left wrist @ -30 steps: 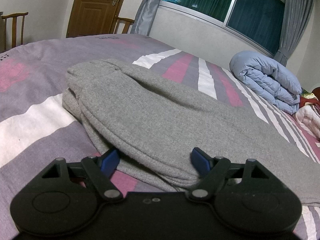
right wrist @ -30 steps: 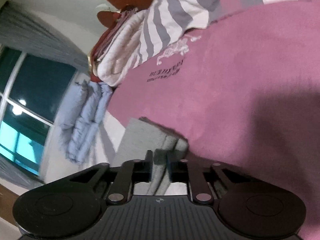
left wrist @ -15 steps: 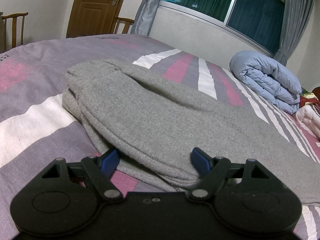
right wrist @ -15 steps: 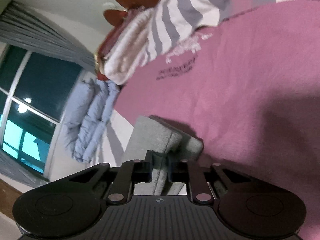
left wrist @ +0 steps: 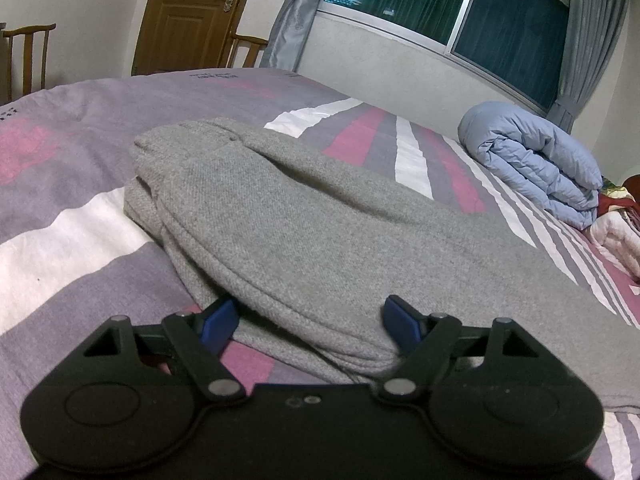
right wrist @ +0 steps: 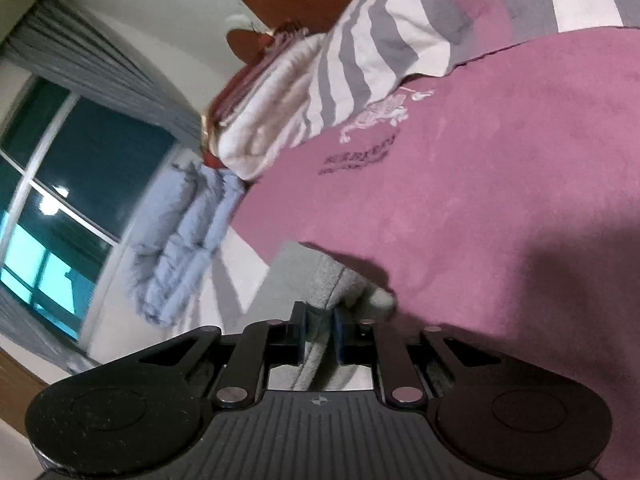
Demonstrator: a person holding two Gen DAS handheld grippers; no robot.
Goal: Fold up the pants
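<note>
Bed [left wrist: 80, 208] with striped purple, pink and white cover. Grey pants [left wrist: 320, 232] lie flat across it. Rolled blue quilt [left wrist: 532, 168] near window side.

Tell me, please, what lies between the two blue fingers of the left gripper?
In the left wrist view, the folded edge of the grey pants lies between the open fingers of the left gripper, resting on the striped bed cover.

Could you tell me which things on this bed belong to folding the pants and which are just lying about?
Part of the job:
- gray pants
- left gripper, open around the pants' edge
- right gripper, shut on a pants end

Lying about:
- rolled blue duvet
- wooden chairs
</note>
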